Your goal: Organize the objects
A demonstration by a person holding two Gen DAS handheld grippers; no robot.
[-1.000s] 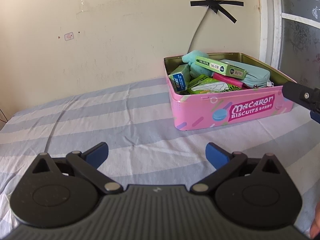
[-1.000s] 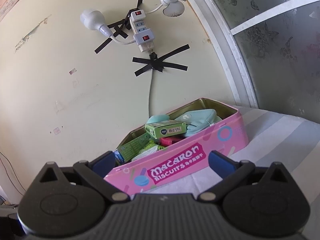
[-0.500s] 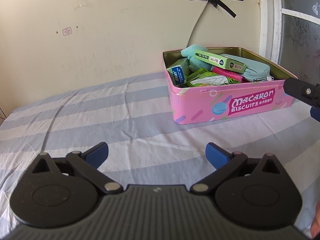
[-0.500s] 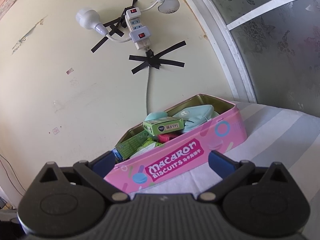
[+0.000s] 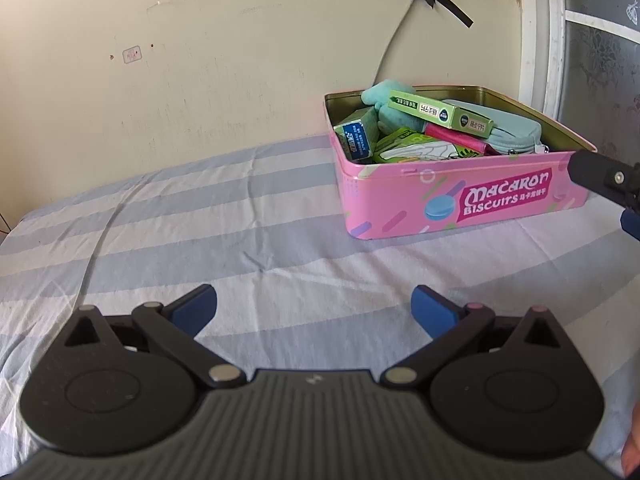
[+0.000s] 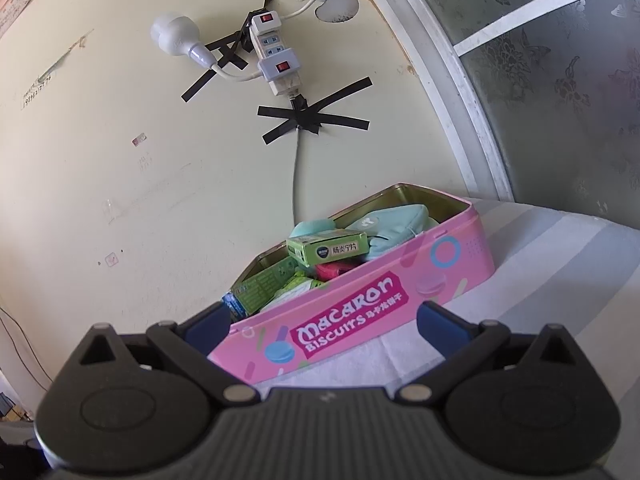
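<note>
Pink rectangular metal biscuit tin [image 5: 460, 200], lidless, lettered "Macaron Biscuits" on the near wall, gold inside; sits on blue-and-white striped bedsheet [image 5: 240, 240] close to the cream wall [image 5: 200, 60], beside the white window frame [image 5: 540, 40].

Packed full: long green cardboard box [image 5: 440, 112] resting across the top, teal fabric zip pouch [image 5: 512, 136] under it, teal plush item [image 5: 384, 94] at the back, small blue-and-green carton [image 5: 356, 140] on end at the left corner, pink packet [image 5: 456, 140] and green-white sachet [image 5: 416, 148] wedged between. Nothing loose visible on the sheet around it.

Change over the last second: tin larger in the left view and lower in the right, tape cross and power strip [image 6: 276, 56] now fuller in frame. Reads as both tools pulling up and back a little, tin itself unmoved, contents unshifted. Likely meaning: packing finished or nearly so; no lid in view to close it.

Left gripper [image 5: 314, 312]: blue pads spread wide, nothing between them, hovering over bare sheet well short of the tin.

Right gripper [image 6: 324, 328]: pads also wide apart, empty, framing the tin's near wall from just in front; one black finger shows at the right edge of the left view by the tin's corner.

Black tape cross [image 6: 312, 120] pins a grey cable [image 6: 295, 176] running down behind the tin.
</note>
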